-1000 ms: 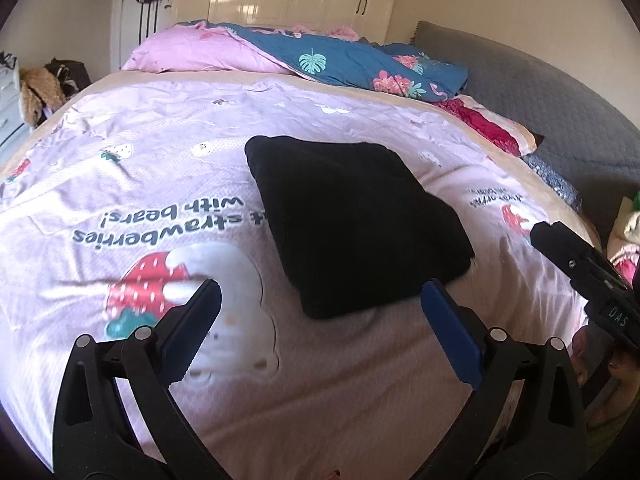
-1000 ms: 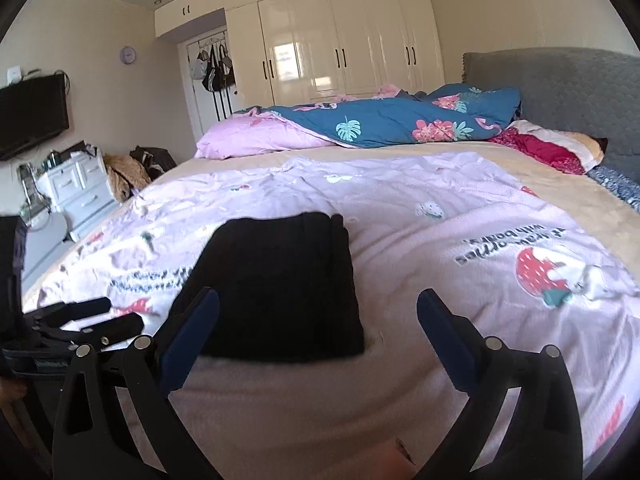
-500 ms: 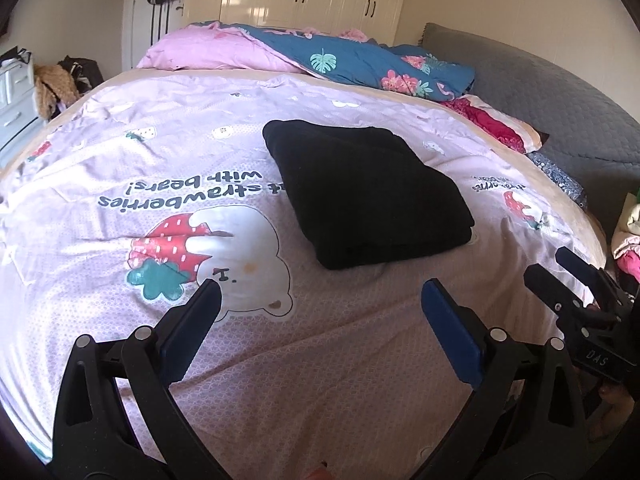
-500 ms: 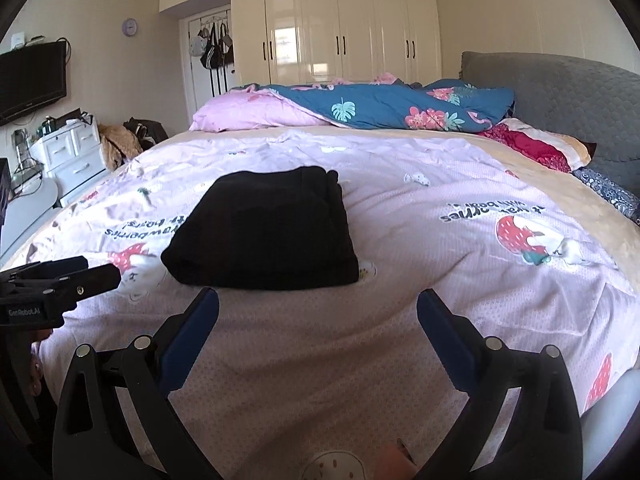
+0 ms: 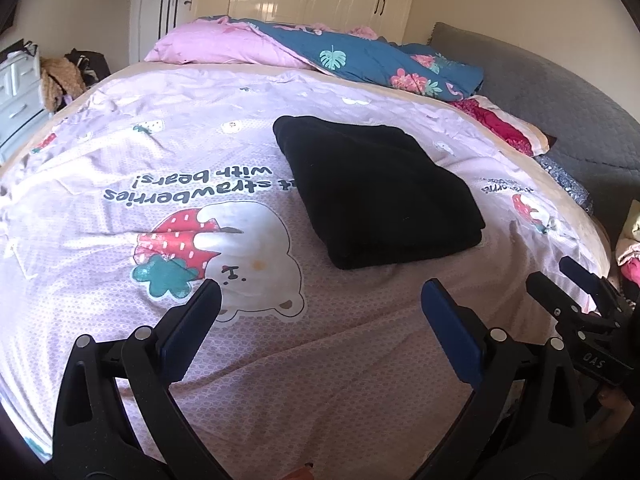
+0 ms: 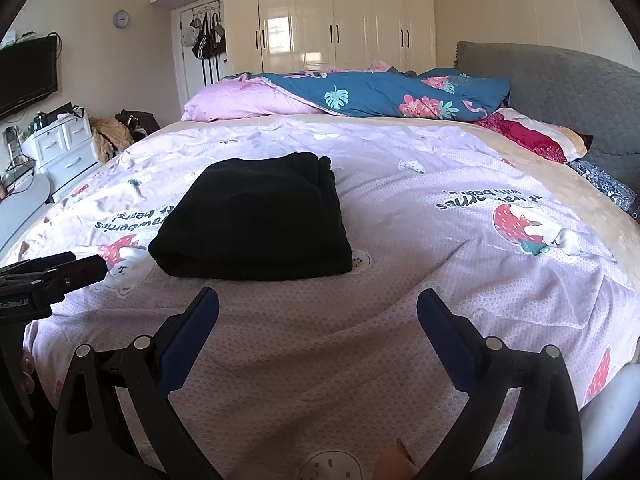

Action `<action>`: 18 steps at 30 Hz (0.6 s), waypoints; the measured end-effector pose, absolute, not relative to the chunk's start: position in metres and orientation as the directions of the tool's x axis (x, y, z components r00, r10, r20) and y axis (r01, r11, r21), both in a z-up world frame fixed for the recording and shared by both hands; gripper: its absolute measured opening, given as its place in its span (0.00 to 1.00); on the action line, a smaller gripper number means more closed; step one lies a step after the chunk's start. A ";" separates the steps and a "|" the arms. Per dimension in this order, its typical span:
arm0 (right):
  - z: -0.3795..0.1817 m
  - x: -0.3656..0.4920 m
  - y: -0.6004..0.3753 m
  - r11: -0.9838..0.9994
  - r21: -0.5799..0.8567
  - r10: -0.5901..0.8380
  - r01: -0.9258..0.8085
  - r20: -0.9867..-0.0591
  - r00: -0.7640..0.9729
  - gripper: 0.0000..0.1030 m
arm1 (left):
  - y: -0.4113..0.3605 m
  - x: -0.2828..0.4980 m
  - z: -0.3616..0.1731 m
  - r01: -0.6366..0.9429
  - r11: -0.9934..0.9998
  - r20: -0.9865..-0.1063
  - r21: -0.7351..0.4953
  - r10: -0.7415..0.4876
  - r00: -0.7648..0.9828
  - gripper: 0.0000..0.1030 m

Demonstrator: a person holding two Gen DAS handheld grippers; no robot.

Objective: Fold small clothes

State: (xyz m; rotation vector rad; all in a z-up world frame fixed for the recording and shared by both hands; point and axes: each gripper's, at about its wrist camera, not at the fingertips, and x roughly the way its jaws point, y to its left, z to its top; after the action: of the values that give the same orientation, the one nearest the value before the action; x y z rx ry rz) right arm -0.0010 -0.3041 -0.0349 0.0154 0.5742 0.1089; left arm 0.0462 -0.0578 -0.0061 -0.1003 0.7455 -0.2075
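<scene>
Above and right of centre in the left wrist view, the folded black garment (image 5: pixel 376 192) lies on the bed (image 5: pixel 120 152), long axis running away, beyond the wide-open, empty left gripper (image 5: pixel 320 300) and right gripper (image 6: pixel 318 306), neither clearly nearer.

The left gripper (image 5: pixel 320 304) sits at the bottom of its own frame with its blue-padded fingers (image 5: pixel 450 330) spread wide and holding nothing, while the right gripper (image 6: pixel 318 310), likewise low in its frame, has fingers (image 6: pixel 192 326) equally parted and empty.
</scene>
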 end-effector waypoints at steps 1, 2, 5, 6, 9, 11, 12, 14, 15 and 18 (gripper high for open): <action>-0.035 -0.001 -0.304 0.994 0.044 0.106 -0.098 -0.542 0.833 0.96 | -0.058 0.047 -0.006 0.153 0.975 -0.663 -0.160 -0.221 0.716 0.91; -0.036 -0.001 -0.303 0.994 0.042 0.106 -0.099 -0.543 0.833 0.96 | -0.058 0.047 -0.007 0.155 0.976 -0.663 -0.156 -0.220 0.716 0.91; -0.036 0.000 -0.303 0.994 0.039 0.105 -0.099 -0.546 0.831 0.96 | -0.059 0.046 -0.007 0.161 0.975 -0.663 -0.150 -0.220 0.715 0.91; -0.037 0.000 -0.302 0.994 0.038 0.104 -0.100 -0.549 0.829 0.96 | -0.059 0.046 -0.007 0.162 0.975 -0.663 -0.149 -0.220 0.716 0.91; -0.037 0.000 -0.302 0.995 0.035 0.101 -0.098 -0.550 0.829 0.96 | -0.059 0.046 -0.007 0.161 0.976 -0.663 -0.144 -0.216 0.717 0.91; -0.038 0.000 -0.302 0.995 0.035 0.101 -0.098 -0.551 0.828 0.96 | -0.059 0.047 -0.006 0.159 0.977 -0.663 -0.142 -0.214 0.717 0.91; -0.038 0.000 -0.302 0.995 0.035 0.099 -0.096 -0.552 0.828 0.96 | -0.060 0.047 -0.006 0.159 0.977 -0.663 -0.142 -0.214 0.717 0.91; -0.038 0.001 -0.303 0.995 0.037 0.098 -0.093 -0.553 0.827 0.96 | -0.059 0.047 -0.006 0.158 0.977 -0.664 -0.144 -0.214 0.717 0.91; -0.039 0.001 -0.303 0.995 0.038 0.098 -0.093 -0.554 0.827 0.96 | -0.059 0.047 -0.007 0.156 0.977 -0.665 -0.147 -0.214 0.716 0.91; -0.039 0.001 -0.304 0.995 0.036 0.096 -0.092 -0.555 0.826 0.96 | -0.058 0.048 -0.007 0.149 0.978 -0.666 -0.145 -0.208 0.716 0.91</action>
State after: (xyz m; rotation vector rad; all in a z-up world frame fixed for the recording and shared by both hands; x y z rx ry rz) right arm 0.0012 -0.3037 -0.0388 0.0079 0.5896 0.1000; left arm 0.0475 -0.0575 -0.0068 -0.0827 0.7469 -0.1981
